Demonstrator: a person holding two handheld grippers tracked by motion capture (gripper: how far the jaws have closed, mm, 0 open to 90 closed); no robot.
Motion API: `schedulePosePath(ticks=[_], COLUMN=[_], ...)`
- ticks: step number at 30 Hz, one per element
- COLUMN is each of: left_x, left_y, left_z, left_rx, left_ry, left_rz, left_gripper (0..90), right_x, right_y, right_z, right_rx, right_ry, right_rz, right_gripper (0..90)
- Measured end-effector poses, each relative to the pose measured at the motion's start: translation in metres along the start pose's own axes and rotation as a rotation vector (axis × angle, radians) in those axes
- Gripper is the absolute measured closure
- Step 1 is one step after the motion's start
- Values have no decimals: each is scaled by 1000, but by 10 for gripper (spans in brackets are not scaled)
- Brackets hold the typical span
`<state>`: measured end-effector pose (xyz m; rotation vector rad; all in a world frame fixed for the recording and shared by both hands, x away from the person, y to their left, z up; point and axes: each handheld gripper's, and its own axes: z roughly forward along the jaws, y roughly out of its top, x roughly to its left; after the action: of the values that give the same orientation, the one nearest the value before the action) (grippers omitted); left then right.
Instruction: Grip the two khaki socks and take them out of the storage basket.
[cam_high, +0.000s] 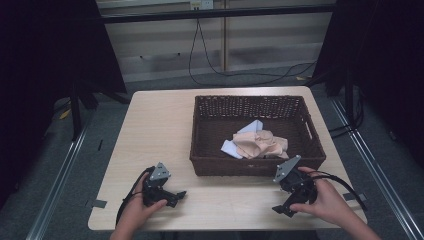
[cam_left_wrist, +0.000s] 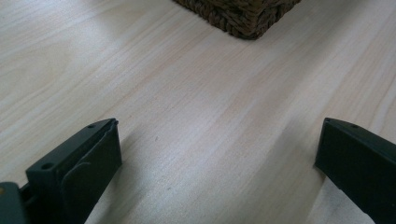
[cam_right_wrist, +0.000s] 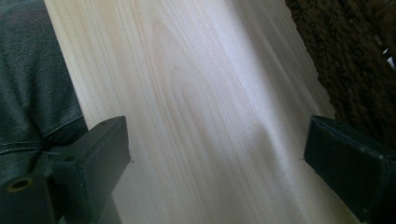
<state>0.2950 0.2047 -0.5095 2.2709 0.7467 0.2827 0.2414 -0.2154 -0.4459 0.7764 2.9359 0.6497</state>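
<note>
Basket (cam_high: 205, 131) holds crumpled cloths (cam_high: 256, 144) on table (cam_high: 150, 125).

High view: dim, surroundings near black at left and right edges; light falls mainly on the pale table (cam_high: 160, 125), even, no glare; image soft and slightly grainy. Left gripper view: bright, soft shadows on the wood beside each jaw; wicker basket (cam_left_wrist: 243, 16) corner slightly blurred. Right gripper view: bright band of sheen down the wood grain; jaws out of focus, basket side dark and blurred.
</note>
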Motion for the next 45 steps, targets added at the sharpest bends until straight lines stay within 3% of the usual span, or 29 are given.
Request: schedulePosePath(ticks=[10,22,29,37,45], left_x=[0,0,0,0,0], left_y=[0,0,0,0,0], left_z=[0,0,0,0,0], left_rx=[6,5,4,6,4], left_ry=[2,-1,-1,-1,-1], left_rz=[0,-2,-2,-1,-2], left_gripper=[0,0,0,0,0], right_x=[-1,-6,-8,-19,-41], right_y=[20,43,54,70,85], right_z=[-23,-58,-72,-89,-101], right_rx=[55,45,50,82,69], right_ry=[16,42,22,6,-21], right_rz=[5,10,9,3,53], right_gripper=[76,87,86,87,86])
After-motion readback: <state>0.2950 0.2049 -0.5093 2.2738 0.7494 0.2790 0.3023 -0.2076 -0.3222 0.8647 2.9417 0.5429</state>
